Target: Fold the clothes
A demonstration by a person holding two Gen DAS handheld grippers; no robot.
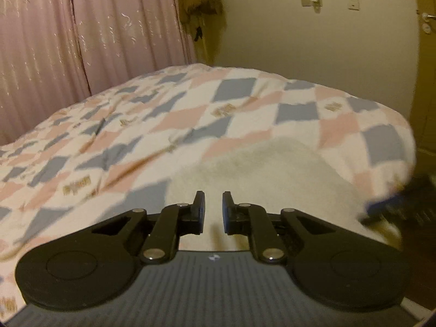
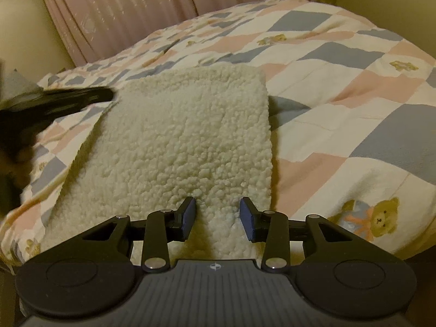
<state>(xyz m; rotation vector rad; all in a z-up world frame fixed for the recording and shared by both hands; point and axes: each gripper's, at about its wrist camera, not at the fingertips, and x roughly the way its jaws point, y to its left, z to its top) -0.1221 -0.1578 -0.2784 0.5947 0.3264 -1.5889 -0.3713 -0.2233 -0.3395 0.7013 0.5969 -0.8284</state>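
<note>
Left wrist view: left gripper (image 1: 213, 209) nearly closed, empty, over cream fleece garment (image 1: 272, 169) on checked quilt (image 1: 136, 136); right wrist view: right gripper (image 2: 218, 215) part open, straddling folded fleece's (image 2: 185, 136) near edge, grip unclear.

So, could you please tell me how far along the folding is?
Mostly done, it seems: the fleece lies on the quilt as a neat rectangle. In hand: nothing. The right gripper is open over its near edge; the left gripper is nearly shut and empty. Left: perhaps a final fold or tidy.
</note>
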